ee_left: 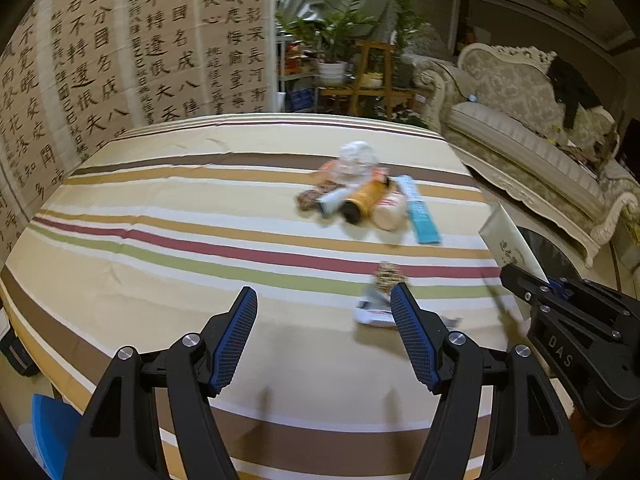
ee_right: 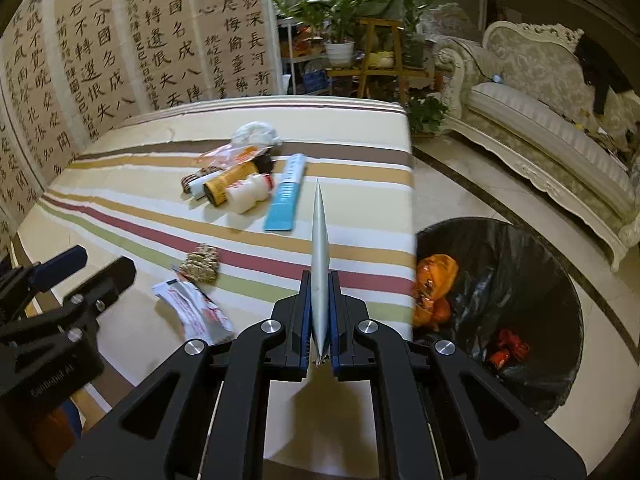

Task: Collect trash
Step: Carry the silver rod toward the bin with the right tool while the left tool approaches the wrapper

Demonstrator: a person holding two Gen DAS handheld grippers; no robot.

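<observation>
My right gripper (ee_right: 320,278) is shut on a flat silvery-white packet (ee_right: 320,240), seen edge-on and held above the table's right side. The same packet (ee_left: 510,240) sticks up from the right gripper (ee_left: 528,286) in the left wrist view. My left gripper (ee_left: 324,294) stands open above the striped tablecloth (ee_left: 160,200) with nothing between its fingers. A white-and-red wrapper (ee_left: 374,314) and a brown patterned wrapper (ee_left: 390,274) lie just beyond its right finger. Farther back is a pile: a yellow tube (ee_right: 232,184), a white bottle (ee_right: 254,194), a blue box (ee_right: 286,196) and crumpled tissue (ee_right: 256,134).
A bin with a black liner (ee_right: 520,264) stands on the floor right of the table, holding orange wrappers (ee_right: 436,280) and red scraps. A pale sofa (ee_right: 540,120) lines the right wall. A calligraphy screen (ee_left: 120,60) stands behind the table, with potted plants (ee_left: 336,40) beside it.
</observation>
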